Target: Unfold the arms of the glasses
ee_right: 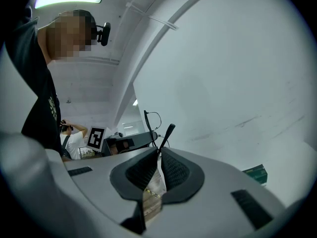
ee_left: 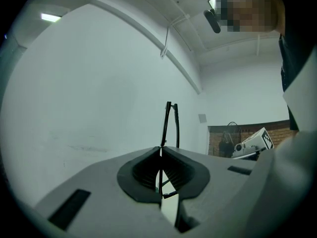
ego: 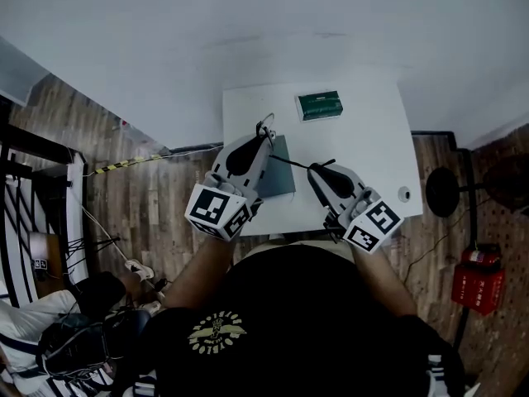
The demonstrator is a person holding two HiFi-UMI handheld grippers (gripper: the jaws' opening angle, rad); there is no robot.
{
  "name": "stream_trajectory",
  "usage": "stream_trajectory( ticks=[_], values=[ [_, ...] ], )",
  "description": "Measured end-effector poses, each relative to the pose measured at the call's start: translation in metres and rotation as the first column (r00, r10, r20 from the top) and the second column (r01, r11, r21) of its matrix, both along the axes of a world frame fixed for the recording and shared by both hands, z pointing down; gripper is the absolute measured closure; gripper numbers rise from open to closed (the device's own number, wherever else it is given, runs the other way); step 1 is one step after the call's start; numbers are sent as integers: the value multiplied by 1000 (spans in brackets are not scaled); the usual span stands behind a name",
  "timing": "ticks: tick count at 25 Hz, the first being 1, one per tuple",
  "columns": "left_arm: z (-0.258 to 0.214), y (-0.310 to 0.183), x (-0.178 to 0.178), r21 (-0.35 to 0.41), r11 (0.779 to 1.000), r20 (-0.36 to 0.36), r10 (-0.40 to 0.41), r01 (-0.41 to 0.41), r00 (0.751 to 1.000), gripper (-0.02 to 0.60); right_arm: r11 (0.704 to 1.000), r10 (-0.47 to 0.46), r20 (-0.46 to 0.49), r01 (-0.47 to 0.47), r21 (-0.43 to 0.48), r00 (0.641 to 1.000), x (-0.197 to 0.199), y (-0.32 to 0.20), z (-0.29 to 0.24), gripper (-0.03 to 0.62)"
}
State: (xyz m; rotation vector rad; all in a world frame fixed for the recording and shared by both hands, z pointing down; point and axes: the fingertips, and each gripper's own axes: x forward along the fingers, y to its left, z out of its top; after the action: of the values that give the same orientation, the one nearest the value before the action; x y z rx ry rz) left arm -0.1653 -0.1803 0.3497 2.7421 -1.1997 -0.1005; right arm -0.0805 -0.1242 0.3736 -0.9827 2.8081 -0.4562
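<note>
left gripper pinches the glasses, right gripper pinches one arm; best swing it out slowly, frame steady.

Small white table on wood-plank floor, white wall behind.

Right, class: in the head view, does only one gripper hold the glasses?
No: the left gripper and the right gripper each pinch one end of the glasses, which stretch between them.
</note>
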Motion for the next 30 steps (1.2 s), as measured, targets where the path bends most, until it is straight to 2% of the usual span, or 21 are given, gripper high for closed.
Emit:
stream_trajectory(
  ticks=[12,21,22,26,30],
  values=[
    [-16,12,-6,6,1000,-50,30,-30,998,563,998,48,8,-48,-41,999,2,22,15,571],
    [-19,22,1,12,1000,-42,21,-21,999,563,996,18,38,-14,-83,999,11,31,30,566],
    [-18,22,3,17,1000,-30,15,-14,999,563,996,15,30,-12,-87,999,13,32,33,558],
    [-9,22,5,29,999,15,-37,36,999,563,995,16,-7,-17,-100,1000,31,32,40,455],
    [5,21,13,25,997,69,-78,77,995,563,992,80,-51,-85,-94,995,75,26,41,387]
  ],
)
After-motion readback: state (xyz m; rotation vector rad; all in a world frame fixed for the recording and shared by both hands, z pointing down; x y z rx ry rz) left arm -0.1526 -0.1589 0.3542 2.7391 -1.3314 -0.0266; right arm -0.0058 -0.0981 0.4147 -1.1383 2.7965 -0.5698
